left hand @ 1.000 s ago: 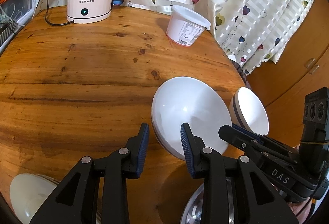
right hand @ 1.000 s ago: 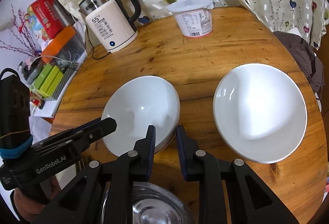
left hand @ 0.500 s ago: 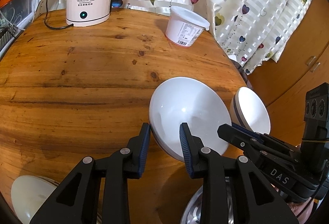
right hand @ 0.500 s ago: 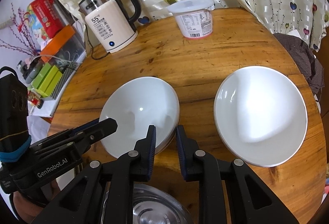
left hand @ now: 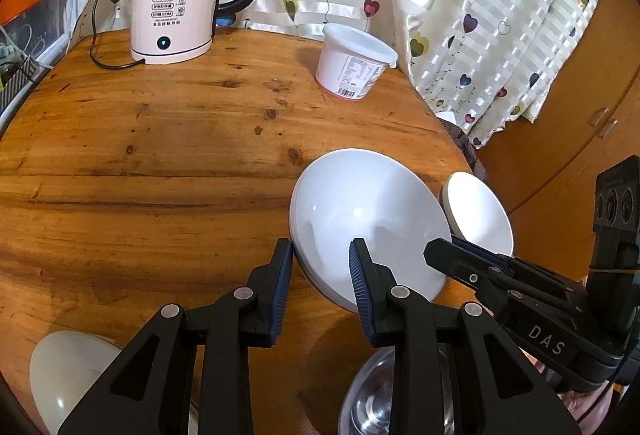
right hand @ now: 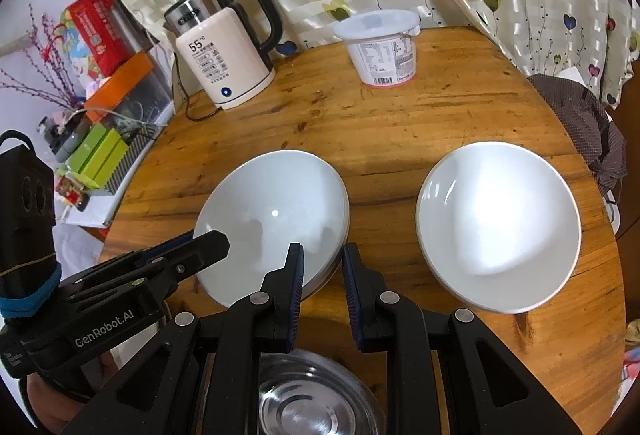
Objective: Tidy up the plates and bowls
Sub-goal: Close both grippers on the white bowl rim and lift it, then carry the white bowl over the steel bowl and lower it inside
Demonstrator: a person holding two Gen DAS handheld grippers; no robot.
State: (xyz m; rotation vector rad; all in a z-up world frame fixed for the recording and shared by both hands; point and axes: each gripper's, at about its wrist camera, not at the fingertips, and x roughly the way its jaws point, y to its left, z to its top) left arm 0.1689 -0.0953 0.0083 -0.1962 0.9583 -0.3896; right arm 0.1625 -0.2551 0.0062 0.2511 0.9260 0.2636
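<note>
A stack of white deep plates sits near the table's front, looking slightly tilted. My left gripper straddles its left rim, with one blue pad outside the edge and one over the inside; it is shut on the rim. In the right wrist view the left gripper reaches that same edge. My right gripper is shut on the opposite rim and shows from the side in the left wrist view. A second white plate stack lies to the right, apart from both grippers.
A steel bowl sits below the grippers at the near edge. A cream bowl is at the near left. At the back stand a kettle and a white tub. The round table's edge runs close on the right.
The left jaws have narrowed a little onto the plate rim. The left view has shifted slightly, so the kettle sits lower in frame. The right gripper and plates look unchanged.
</note>
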